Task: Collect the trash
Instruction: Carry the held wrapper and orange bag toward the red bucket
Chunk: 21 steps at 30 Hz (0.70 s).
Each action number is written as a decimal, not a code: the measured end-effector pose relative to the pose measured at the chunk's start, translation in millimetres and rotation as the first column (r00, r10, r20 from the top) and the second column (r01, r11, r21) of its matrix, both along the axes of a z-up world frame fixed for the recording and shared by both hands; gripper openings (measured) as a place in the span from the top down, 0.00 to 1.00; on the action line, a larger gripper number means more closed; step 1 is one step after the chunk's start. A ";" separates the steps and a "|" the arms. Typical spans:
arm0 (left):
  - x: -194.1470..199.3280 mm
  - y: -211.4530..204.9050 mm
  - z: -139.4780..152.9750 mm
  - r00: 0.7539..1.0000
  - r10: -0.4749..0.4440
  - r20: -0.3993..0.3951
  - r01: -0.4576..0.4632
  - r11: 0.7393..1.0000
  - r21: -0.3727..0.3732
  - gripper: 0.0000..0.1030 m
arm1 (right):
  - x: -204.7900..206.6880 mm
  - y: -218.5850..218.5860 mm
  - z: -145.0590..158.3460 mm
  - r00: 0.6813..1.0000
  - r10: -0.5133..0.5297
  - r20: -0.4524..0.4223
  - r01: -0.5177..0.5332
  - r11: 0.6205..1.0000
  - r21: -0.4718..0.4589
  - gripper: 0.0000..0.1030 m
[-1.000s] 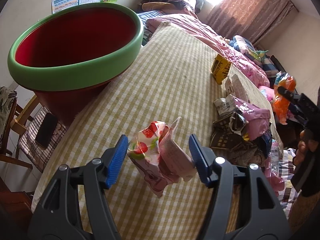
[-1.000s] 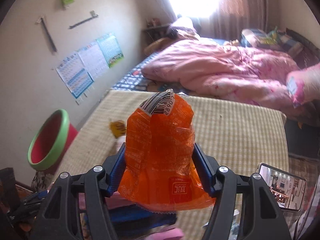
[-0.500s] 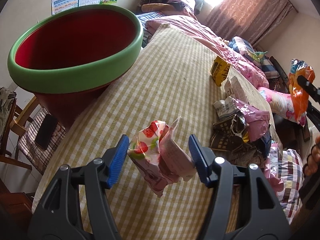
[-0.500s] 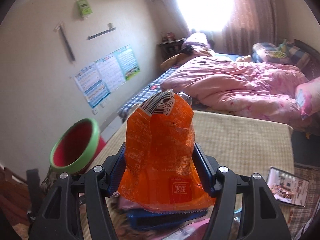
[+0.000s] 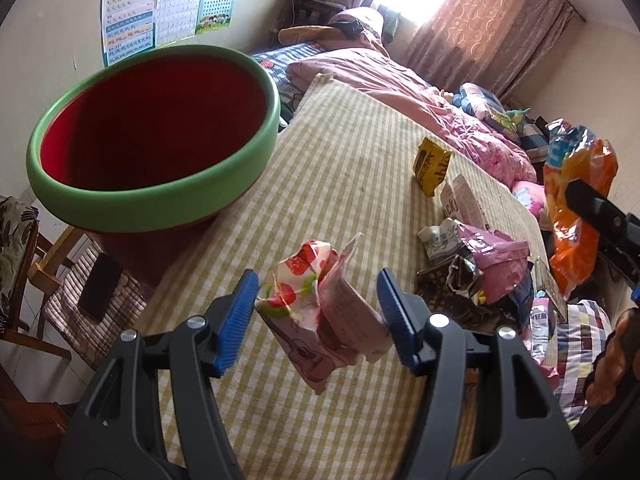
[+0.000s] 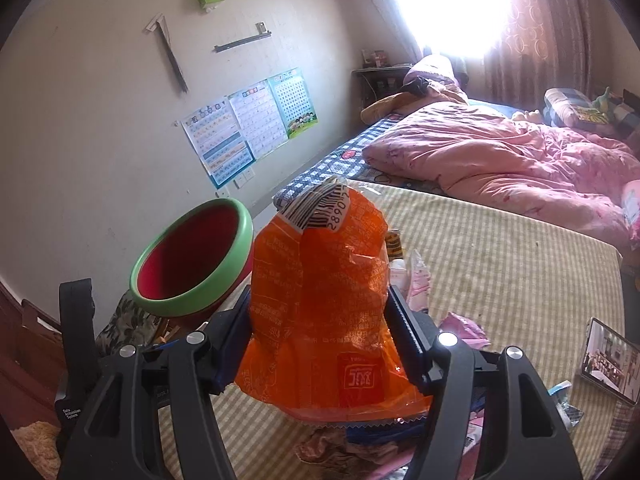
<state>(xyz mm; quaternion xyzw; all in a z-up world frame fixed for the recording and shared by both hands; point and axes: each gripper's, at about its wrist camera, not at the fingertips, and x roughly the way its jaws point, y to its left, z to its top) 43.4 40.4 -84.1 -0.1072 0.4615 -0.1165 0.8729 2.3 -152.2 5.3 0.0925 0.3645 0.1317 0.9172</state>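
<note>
Both grippers are seen only in part. Of the left gripper (image 5: pixel 318 308) the blue pads and black arms are shown, the lower body being cut off by the frame edge; the hand behind it is hidden. Its jaws are closed on a strawberry wrapper (image 5: pixel 316 312), crumpled and held clear above the checked cloth (image 5: pixel 352 168). The left pad is pressed on the wrapper's printed side, while contact at the right pad is harder to make out — only a pale flap reaches it.

The right gripper (image 6: pixel 320 338) is pinching an orange bag (image 6: pixel 320 304) upright, barcode uppermost; its pads are largely covered by the bag, and much of the table beyond is blocked by it. In the left view the same bag (image 5: pixel 576 208) is seen at the right edge with one black finger across it, and a few fingertips (image 5: pixel 612 356) of the person — blurred and cropped — are visible below.

The bin (image 5: pixel 156 136), red inside with a green rim, stands at the table's left edge, beyond and left of both grippers; its base is hidden by the table. A trash pile (image 5: pixel 480 264) lies on the cloth to the right of the left gripper, its pieces overlapping and hard to separate. Both grippers are tilted downward.
</note>
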 end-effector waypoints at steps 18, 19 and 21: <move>-4.4 13.7 15.2 0.999 0.018 0.048 -0.018 1.000 0.002 0.42 | -2.1 5.5 -3.7 1.000 0.022 -0.012 -0.022 1.000 -0.002 0.39; -4.2 15.0 17.4 0.998 0.020 0.054 -0.020 1.000 0.003 0.42 | -1.8 6.7 -3.4 1.000 0.023 -0.013 -0.023 1.000 -0.002 0.39; -4.1 18.1 20.6 0.998 0.024 0.064 -0.024 1.000 0.004 0.42 | -1.2 9.0 -4.0 1.000 0.025 -0.017 -0.025 1.000 -0.004 0.39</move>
